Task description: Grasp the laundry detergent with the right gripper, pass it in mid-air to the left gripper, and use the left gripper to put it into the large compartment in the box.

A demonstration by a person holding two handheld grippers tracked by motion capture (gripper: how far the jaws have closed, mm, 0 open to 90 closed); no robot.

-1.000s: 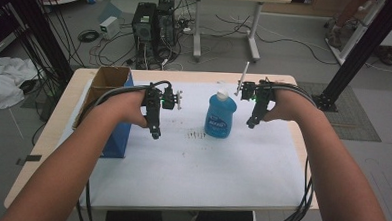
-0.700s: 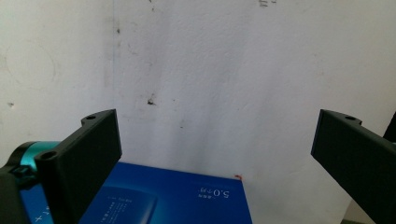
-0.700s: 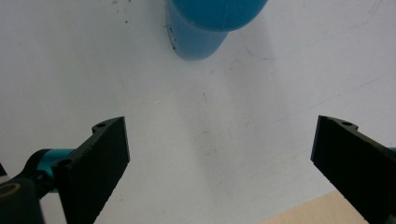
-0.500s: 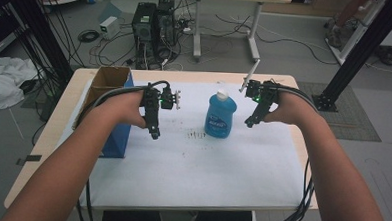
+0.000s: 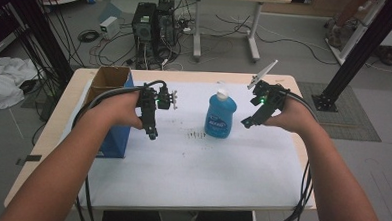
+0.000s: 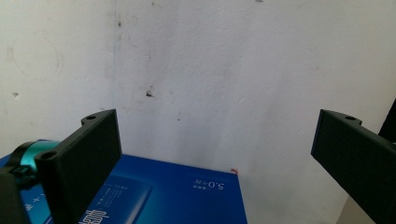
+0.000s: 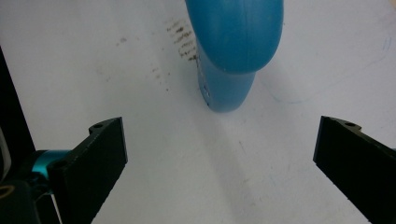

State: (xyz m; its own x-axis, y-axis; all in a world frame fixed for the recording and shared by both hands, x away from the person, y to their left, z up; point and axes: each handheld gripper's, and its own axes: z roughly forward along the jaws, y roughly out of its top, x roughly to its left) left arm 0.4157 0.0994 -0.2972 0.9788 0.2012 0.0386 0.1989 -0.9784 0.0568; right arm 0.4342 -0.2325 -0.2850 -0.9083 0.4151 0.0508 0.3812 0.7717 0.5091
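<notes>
A blue bottle [image 5: 218,119] with a white cap stands upright near the middle of the white table cover [image 5: 196,170]. My left gripper [image 5: 153,134] hangs to its left, pointing down, close to a blue box [image 5: 113,139]. In the left gripper view that gripper [image 6: 217,116] is wide open over the bare cover, with the blue box [image 6: 177,196] below it. Just right of the bottle is my right gripper [image 5: 245,123], not touching it. The right gripper view shows it [image 7: 217,123] wide open with the bottle [image 7: 233,42] ahead of its jaws.
The blue box has an open cardboard top [image 5: 108,79] and stands at the table's left side. Cables trail from both grippers off the front edge. Beyond the table, computer towers [image 5: 155,23] and loose cables lie on the floor.
The right gripper has tilted slightly, its top plate leaning farther right, while its tips stay beside the bottle. The left gripper and the bottle have not moved.
</notes>
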